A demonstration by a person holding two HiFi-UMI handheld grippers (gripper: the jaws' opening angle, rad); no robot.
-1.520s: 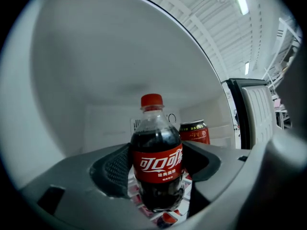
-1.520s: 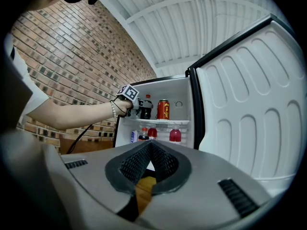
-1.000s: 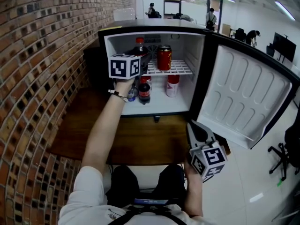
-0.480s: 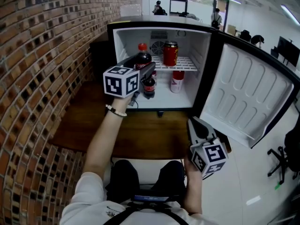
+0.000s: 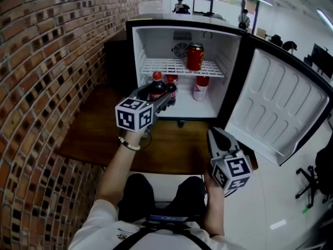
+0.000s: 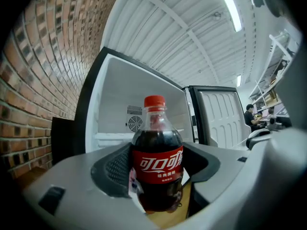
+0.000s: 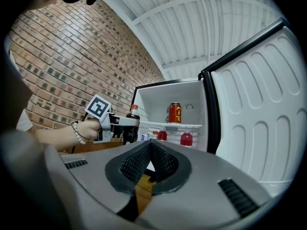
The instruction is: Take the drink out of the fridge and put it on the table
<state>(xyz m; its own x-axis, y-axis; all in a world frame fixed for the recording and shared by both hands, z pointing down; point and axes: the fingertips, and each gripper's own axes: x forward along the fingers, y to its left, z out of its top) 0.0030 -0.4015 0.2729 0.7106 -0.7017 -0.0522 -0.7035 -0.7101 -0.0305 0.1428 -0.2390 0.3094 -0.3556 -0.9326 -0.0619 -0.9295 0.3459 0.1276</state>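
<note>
A small cola bottle (image 6: 158, 169) with a red cap and red label stands upright between my left gripper's (image 6: 158, 178) jaws, which are shut on its body. In the head view the left gripper (image 5: 158, 95) holds the bottle (image 5: 157, 87) just outside the open fridge (image 5: 182, 25), above the wooden table (image 5: 171, 150). The right gripper view shows the same bottle (image 7: 130, 123) in front of the fridge opening. My right gripper (image 5: 214, 138) hovers by the table's front edge, shut with nothing in it (image 7: 150, 152).
In the fridge a red can (image 5: 195, 56) stands on the wire shelf, with another cola bottle (image 5: 170, 87) and a pink-drink bottle (image 5: 200, 89) below. The fridge door (image 5: 276, 108) hangs open at right. A brick wall (image 5: 47, 87) runs along the left.
My left gripper has drawn back out of the fridge with the cola bottle, toward the person and lower over the table. The right gripper has stayed put.
</note>
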